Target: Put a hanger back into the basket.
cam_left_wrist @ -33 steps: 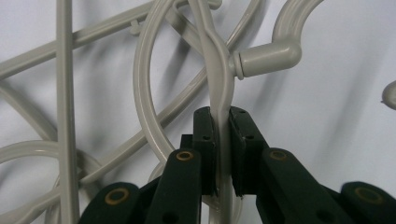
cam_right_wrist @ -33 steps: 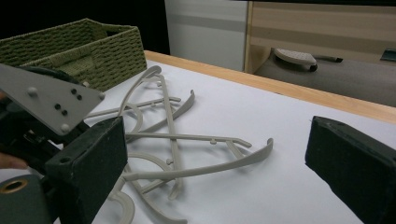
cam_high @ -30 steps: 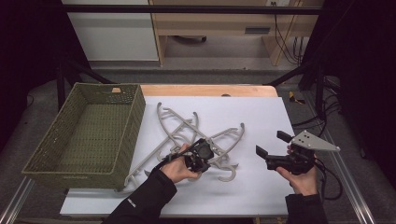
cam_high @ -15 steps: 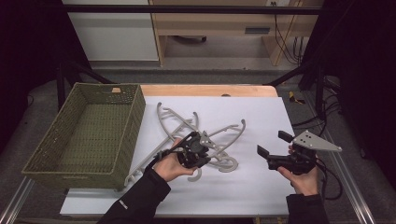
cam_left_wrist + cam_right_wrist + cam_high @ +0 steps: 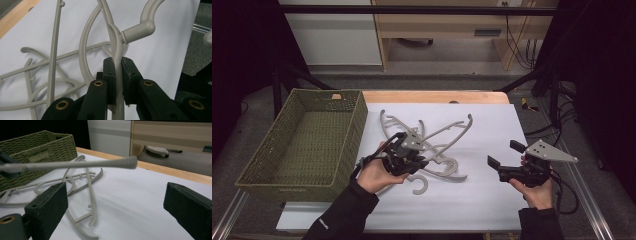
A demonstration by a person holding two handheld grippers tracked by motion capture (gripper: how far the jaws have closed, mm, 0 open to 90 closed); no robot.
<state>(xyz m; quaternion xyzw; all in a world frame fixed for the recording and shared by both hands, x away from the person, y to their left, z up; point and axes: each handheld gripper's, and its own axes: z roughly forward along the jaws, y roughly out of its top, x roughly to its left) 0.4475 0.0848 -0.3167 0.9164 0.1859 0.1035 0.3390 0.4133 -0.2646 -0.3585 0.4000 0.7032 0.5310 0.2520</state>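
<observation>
Left claw (image 5: 412, 160) clamped on grey hanger (image 5: 117, 47), just below its hook, at centre of white table (image 5: 492, 200). Hanger lifted off the pile (image 5: 432, 132); in the high view its long axis runs roughly 10 to 4 o'clock, hook (image 5: 418, 186) curling toward 6. Right claw (image 5: 502, 159) at 4 o'clock, jaws apart, holding nothing. Green basket (image 5: 267, 175) at 9 o'clock.

left gripper (image 5: 414, 161) rises, drifts toward 10 o'clock | clamped grey hanger (image 5: 117, 42) lifts off white sheet (image 5: 492, 200), hook now hangs at 6 o'clock below gripper
</observation>
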